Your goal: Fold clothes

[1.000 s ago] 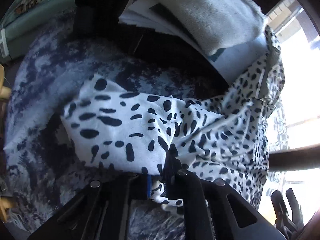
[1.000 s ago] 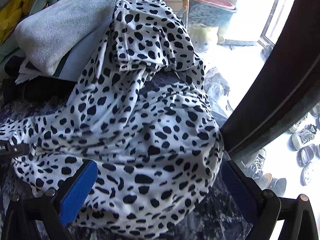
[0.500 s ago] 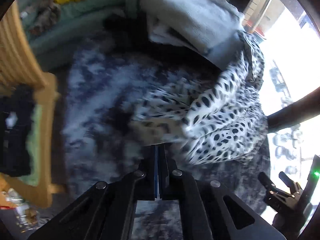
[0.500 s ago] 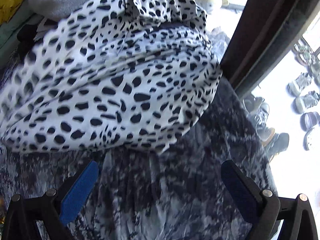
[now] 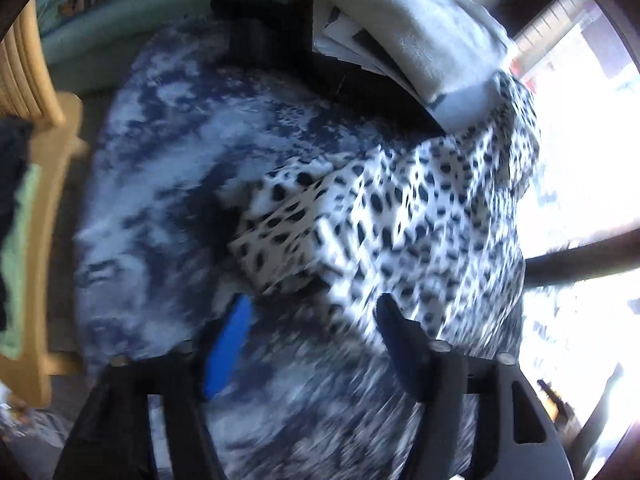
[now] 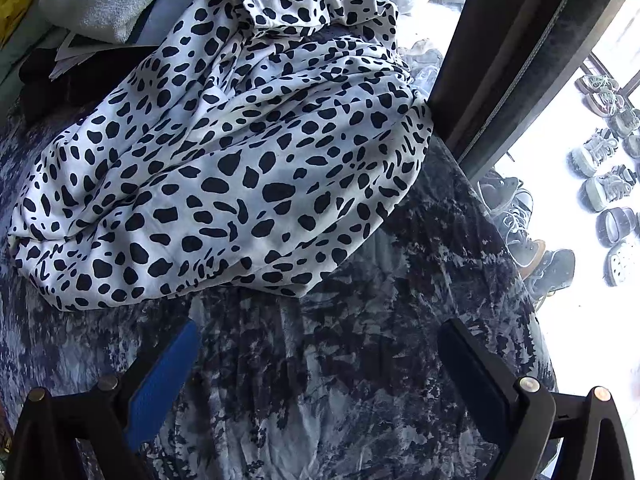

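Observation:
A white garment with black spots (image 6: 240, 168) lies bunched on a blue-and-white mottled surface (image 6: 340, 380); its far end drapes up over a pile of clothes. It also shows in the left wrist view (image 5: 400, 216), with a corner folded over at its near left. My left gripper (image 5: 314, 320) is open and empty just in front of the garment's near edge. My right gripper (image 6: 320, 344) is open and empty, a little short of the garment's near edge.
A stack of folded clothes with a grey towel (image 5: 420, 28) on top stands behind the garment. A wooden chair (image 5: 44, 184) is at the left. A dark post (image 6: 516, 52) stands at the right, with several shoes (image 6: 608, 188) on the floor beyond.
My left gripper was shut on the garment's edge, pulled it up and over, and has now opened and let go. The right gripper stayed open and drew back from the garment.

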